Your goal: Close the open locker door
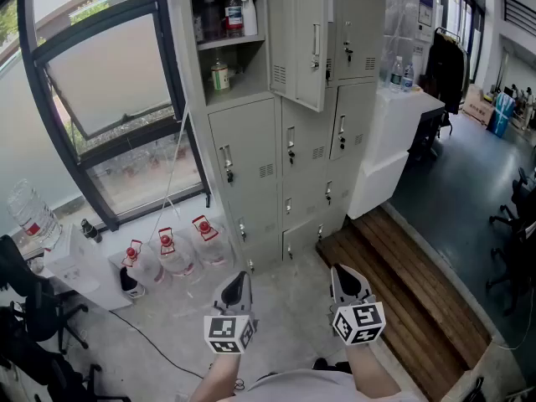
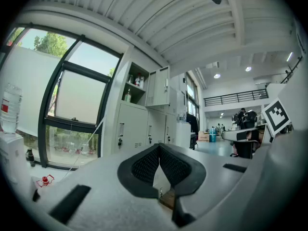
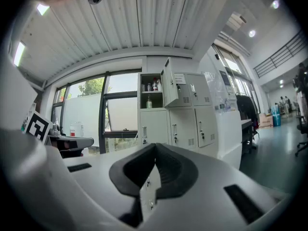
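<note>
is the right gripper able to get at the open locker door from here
Probably not yet: the right gripper, jaws shut and empty, sits well short of the open locker door. Only floor lies between, so stepping closer should do.

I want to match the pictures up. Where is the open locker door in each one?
Head view: open locker door, top middle, swung outward.
Left gripper view: the door, just above centre.
Right gripper view: the door, just above centre.
Shared landmark: the big window, left of it in all three.
</note>
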The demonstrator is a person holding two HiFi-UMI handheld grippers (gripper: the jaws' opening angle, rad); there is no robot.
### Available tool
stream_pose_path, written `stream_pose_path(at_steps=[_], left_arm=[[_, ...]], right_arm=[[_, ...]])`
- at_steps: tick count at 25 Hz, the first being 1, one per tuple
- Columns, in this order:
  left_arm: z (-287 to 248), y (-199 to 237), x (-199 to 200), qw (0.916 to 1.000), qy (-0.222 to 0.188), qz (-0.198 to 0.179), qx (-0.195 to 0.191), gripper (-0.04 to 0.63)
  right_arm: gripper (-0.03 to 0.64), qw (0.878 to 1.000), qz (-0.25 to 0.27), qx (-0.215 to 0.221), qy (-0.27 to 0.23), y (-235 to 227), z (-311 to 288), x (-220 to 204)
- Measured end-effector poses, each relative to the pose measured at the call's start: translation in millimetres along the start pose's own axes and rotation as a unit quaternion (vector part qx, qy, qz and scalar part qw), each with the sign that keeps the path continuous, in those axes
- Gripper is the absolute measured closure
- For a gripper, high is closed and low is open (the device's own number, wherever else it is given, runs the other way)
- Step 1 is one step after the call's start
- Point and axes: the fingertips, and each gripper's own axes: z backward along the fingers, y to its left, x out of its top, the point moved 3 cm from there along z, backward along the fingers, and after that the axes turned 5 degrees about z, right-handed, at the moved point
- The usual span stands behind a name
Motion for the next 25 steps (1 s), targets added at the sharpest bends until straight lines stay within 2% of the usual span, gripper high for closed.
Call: stream_pose_path(at_steps=[19,25], left_arm=[[-24.7,-35.1,7.4,1.0,-0.008,-0.003,-0.004,0.586],[-38.2,-53.0,7.9,0.9998,-0.011,-0.01,0.015,0.586]], right_arm=[[0.603,1.0,-0.015,0.005,-0.012,-42.7,0.8,1.1],[0.603,1.0,-0.02,0.018,-0.008,-69.6,-4.6,-1.8]])
